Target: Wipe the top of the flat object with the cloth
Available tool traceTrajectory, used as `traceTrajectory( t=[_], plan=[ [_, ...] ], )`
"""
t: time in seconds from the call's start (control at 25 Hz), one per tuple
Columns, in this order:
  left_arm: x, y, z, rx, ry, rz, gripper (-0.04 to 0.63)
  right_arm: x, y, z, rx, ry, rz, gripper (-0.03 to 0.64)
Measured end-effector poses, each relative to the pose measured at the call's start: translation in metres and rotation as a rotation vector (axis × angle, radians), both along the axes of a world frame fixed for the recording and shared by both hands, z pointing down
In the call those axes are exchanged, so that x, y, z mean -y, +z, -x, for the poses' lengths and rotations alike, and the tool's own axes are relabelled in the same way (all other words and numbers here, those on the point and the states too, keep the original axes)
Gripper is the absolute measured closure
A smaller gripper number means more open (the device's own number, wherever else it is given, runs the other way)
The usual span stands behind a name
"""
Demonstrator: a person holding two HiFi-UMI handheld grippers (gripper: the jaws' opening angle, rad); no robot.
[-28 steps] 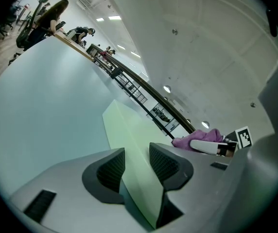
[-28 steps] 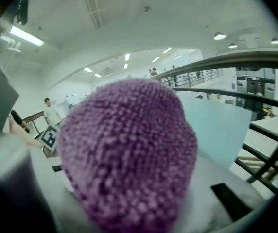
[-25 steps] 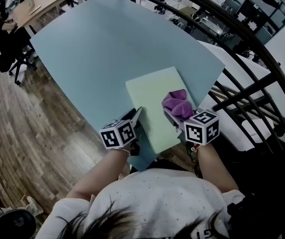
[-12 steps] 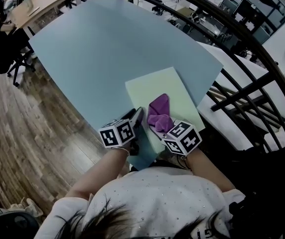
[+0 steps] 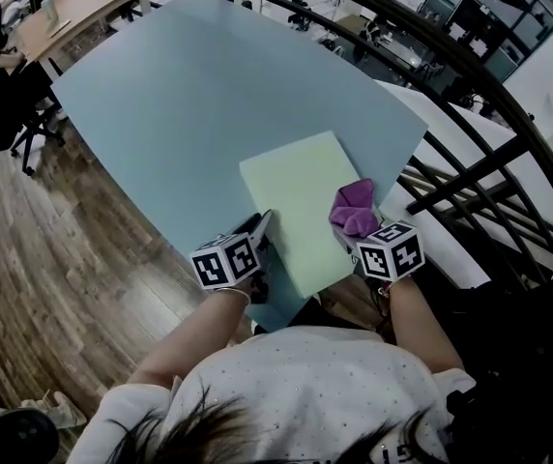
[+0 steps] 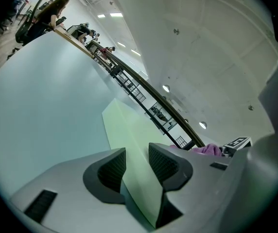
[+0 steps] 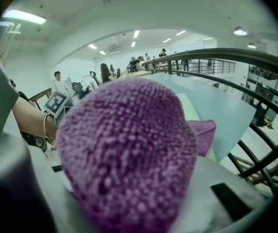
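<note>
The pale-green board (image 5: 301, 196) lay flat at the near edge of the desk (image 5: 189, 104), its left rim pinched by the left tongs (image 6: 136, 161) — it looked stiff and light, likely to slide unless so held — while the right tongs (image 5: 344, 232) gripped the soft purple cloth (image 5: 356, 208) at its right edge.

Flat object (image 5: 301, 196): on desk (image 5: 199, 95), near-right corner. Cloth (image 5: 356, 211): on its right edge. Left hand-held gripper (image 5: 263, 228): astride its near-left edge.
</note>
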State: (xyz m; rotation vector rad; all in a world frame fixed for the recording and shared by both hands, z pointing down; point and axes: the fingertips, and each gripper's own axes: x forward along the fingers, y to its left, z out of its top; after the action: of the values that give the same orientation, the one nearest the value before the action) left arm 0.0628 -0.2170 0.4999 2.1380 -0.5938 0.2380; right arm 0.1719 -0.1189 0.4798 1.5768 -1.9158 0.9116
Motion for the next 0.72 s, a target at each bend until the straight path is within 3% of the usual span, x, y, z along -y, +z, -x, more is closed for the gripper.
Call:
traceTrajectory(
  t=[0.36, 0.72],
  plan=[
    [0.0, -0.001, -0.001, 0.003, 0.0, -0.009, 0.448, -0.008, -0.003, -0.053, 0.034, 0.143, -0.026, 0.578],
    [0.001, -0.001, 0.002, 0.005, -0.005, -0.02, 0.448, -0.009, -0.004, -0.068, 0.046, 0.221, -0.037, 0.578]
  ],
)
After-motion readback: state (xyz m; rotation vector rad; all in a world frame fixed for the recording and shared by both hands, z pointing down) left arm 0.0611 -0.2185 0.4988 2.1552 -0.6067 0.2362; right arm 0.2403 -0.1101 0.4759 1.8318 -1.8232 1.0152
